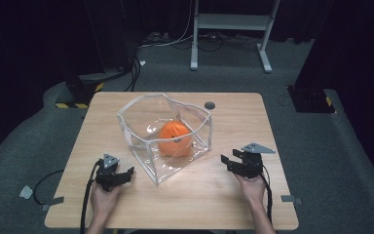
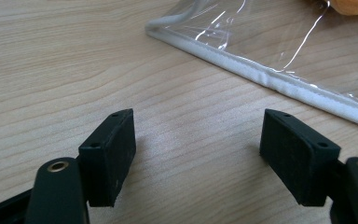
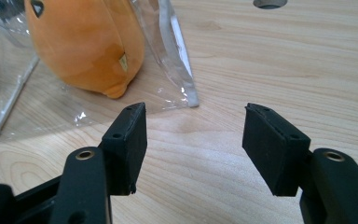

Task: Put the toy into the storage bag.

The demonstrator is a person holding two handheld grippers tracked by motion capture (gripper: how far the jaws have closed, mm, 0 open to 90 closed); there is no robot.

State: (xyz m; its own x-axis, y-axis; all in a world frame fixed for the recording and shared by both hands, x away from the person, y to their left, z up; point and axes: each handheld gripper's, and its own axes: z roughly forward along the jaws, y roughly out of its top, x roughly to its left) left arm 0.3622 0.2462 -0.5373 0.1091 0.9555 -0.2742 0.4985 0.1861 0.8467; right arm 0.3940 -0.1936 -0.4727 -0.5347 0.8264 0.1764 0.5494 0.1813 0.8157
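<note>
One clear plastic bag (image 1: 141, 117) on table (image 1: 233, 195), orange plush toy (image 1: 174, 140) inside; both grippers' jaws wide, empty.

I see a clear plastic bag (image 1: 161, 130) standing open near the middle of the high view, its mouth facing up and its walls creased and leaning. A white trim runs along its edges; in the left gripper view that trim crosses the upper right of the frame as a thick white band on the wood. Inside the bag sits an orange plush toy (image 1: 174, 139), rounded and soft, resting on the bag's floor toward its right side. In the right gripper view the toy (image 3: 86, 44) fills the upper left, seen through the clear wall, with a small dark triangular mark near its top.
</note>
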